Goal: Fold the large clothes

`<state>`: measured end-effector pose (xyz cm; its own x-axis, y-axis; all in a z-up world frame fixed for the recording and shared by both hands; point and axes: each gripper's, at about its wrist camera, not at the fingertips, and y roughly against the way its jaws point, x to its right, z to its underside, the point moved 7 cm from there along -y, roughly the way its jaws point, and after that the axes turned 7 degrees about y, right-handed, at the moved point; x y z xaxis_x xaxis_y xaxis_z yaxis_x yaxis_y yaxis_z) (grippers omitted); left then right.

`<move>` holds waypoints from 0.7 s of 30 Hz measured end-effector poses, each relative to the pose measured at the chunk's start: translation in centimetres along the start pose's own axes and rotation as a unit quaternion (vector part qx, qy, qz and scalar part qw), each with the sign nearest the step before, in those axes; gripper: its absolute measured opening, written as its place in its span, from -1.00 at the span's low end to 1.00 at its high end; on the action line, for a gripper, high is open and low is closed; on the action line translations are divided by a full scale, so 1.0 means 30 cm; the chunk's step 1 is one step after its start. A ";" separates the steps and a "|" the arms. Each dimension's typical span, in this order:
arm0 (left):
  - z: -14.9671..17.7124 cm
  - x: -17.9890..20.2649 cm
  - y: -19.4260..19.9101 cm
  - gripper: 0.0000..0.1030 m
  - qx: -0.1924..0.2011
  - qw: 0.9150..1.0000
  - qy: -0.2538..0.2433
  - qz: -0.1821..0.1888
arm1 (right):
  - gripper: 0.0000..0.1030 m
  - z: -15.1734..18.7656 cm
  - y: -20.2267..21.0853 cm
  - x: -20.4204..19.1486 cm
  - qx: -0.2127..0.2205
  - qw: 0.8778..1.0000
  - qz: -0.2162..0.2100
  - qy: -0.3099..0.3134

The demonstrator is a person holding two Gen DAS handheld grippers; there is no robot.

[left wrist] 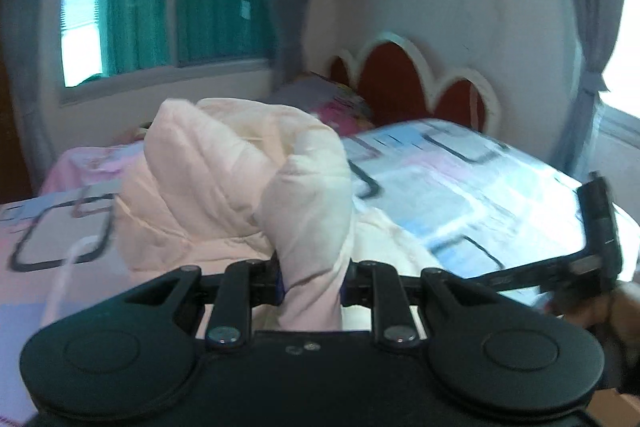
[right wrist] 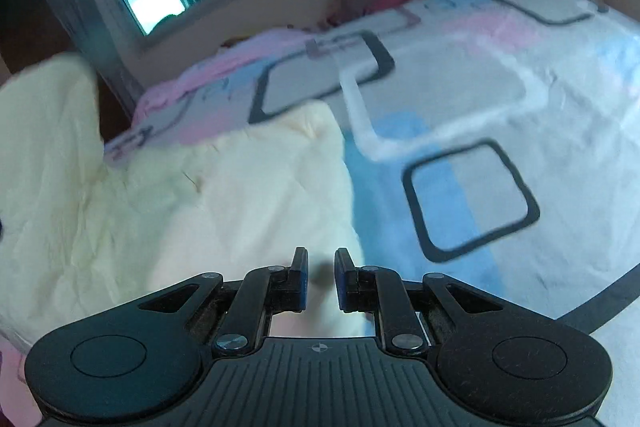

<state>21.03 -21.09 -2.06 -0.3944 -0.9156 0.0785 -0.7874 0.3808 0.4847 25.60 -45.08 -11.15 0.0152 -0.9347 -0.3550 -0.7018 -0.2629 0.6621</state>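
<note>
A pale cream padded jacket [left wrist: 224, 179] lies bunched on the bed. My left gripper [left wrist: 312, 283] is shut on a thick fold of it and holds that fold raised above the rest of the jacket. In the right wrist view the same jacket [right wrist: 180, 203] spreads flat over the left half of the bed. My right gripper [right wrist: 321, 267] hovers just above the jacket's right edge, jaws a little apart with nothing between them. The right gripper also shows at the right edge of the left wrist view [left wrist: 600, 235].
The bed carries a sheet [right wrist: 500, 99] printed with pink, blue and grey squares. A red and white headboard [left wrist: 412, 83] and a pink pillow [left wrist: 340, 107] stand at the far end. A window [left wrist: 160, 7] with green curtains is behind on the left.
</note>
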 end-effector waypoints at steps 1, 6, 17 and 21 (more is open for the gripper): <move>0.011 0.043 -0.039 -0.60 -0.013 1.000 -0.011 0.012 | -0.70 0.013 -0.010 0.013 -0.005 1.000 -0.007 -0.009; 0.095 0.173 -0.206 -0.59 -0.066 0.996 -0.024 0.047 | -0.70 0.040 -0.046 0.038 -0.020 0.999 -0.032 -0.025; 0.236 0.279 -0.350 0.46 -0.131 0.986 0.011 0.103 | -0.70 0.045 -0.015 0.143 -0.026 0.997 -0.055 -0.054; 0.214 0.224 -0.245 0.47 -0.115 0.981 0.080 0.137 | 0.00 0.000 0.064 0.203 0.009 0.995 -0.050 -0.087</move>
<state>21.14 -29.21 -10.70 -0.4817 -0.7988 0.3604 -0.5276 0.5927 0.6085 24.34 -51.28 -12.03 -0.0379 -0.8481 -0.5284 -0.7151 -0.3464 0.6072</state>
